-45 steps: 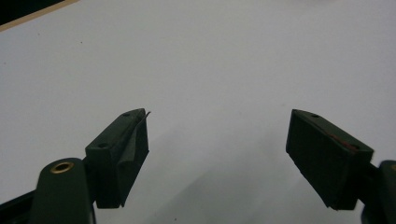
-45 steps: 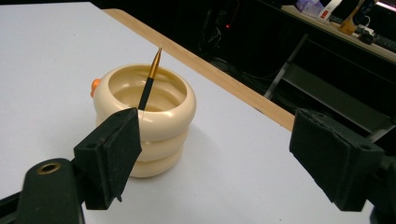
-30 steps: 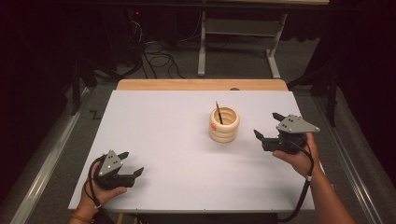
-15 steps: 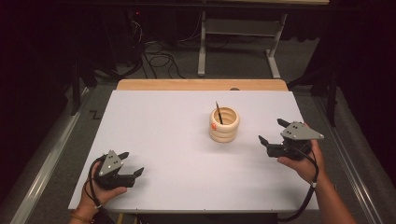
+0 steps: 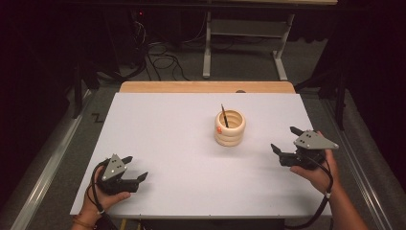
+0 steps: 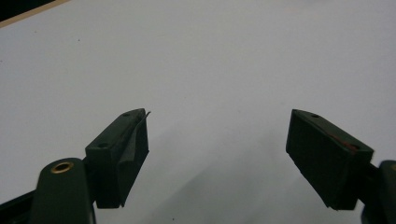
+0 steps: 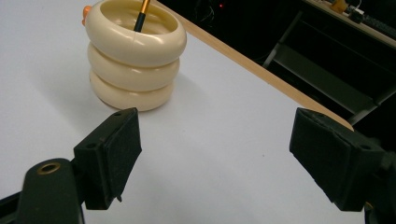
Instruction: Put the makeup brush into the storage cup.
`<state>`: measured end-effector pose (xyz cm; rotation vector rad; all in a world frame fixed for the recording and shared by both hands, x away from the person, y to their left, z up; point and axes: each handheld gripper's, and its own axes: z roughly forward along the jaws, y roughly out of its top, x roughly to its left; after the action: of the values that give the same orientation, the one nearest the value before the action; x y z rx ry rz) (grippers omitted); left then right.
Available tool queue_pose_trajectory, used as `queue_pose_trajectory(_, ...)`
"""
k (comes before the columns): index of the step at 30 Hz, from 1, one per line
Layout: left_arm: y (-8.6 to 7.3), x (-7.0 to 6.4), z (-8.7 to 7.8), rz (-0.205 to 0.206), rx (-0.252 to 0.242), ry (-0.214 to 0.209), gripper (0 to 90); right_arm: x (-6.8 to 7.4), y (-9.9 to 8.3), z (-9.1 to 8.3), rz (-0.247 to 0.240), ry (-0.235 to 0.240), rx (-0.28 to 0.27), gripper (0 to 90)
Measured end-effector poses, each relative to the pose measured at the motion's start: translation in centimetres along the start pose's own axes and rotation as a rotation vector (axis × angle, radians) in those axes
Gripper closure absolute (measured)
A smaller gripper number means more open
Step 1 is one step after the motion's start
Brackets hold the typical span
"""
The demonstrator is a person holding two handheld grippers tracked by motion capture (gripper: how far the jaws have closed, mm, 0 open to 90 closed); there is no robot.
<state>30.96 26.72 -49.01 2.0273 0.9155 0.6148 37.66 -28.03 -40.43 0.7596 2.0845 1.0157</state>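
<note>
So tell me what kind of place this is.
Probably a lab or recording workspace, not a home. A plain white table stands in a dark room, loose cables trail over the grey floor behind it, and a metal bench frame stands beyond.

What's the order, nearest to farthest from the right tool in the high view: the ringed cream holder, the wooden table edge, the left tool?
1. Ringed cream holder, just left of the right tool.
2. Wooden table edge, along the far side.
3. Left tool, at the near left corner.
</note>
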Motion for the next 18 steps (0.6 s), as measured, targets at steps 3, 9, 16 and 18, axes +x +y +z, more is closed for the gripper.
queue_pose_trajectory(3, 0.0, 0.0, 0.0, 0.000, 0.002, 0.000, 22.0, 0.1, -0.3, -0.1, 0.004, 0.004, 0.011, 17.5)
queue_pose_trajectory(9, 0.0, 0.0, 0.0, 0.001, 0.002, 0.000, 22.0, 0.3, -1.1, -0.2, 0.002, 0.005, 0.009, 17.5)
queue_pose_trajectory(16, 0.0, 0.0, 0.1, 0.002, 0.004, 0.001, 22.0, 0.5, -2.1, -0.4, 0.006, 0.007, 0.006, 17.6)
queue_pose_trajectory(18, 0.0, -0.1, 0.1, 0.001, 0.002, 0.001, 22.0, 0.6, -2.3, -0.6, 0.009, 0.009, 0.006, 17.6)
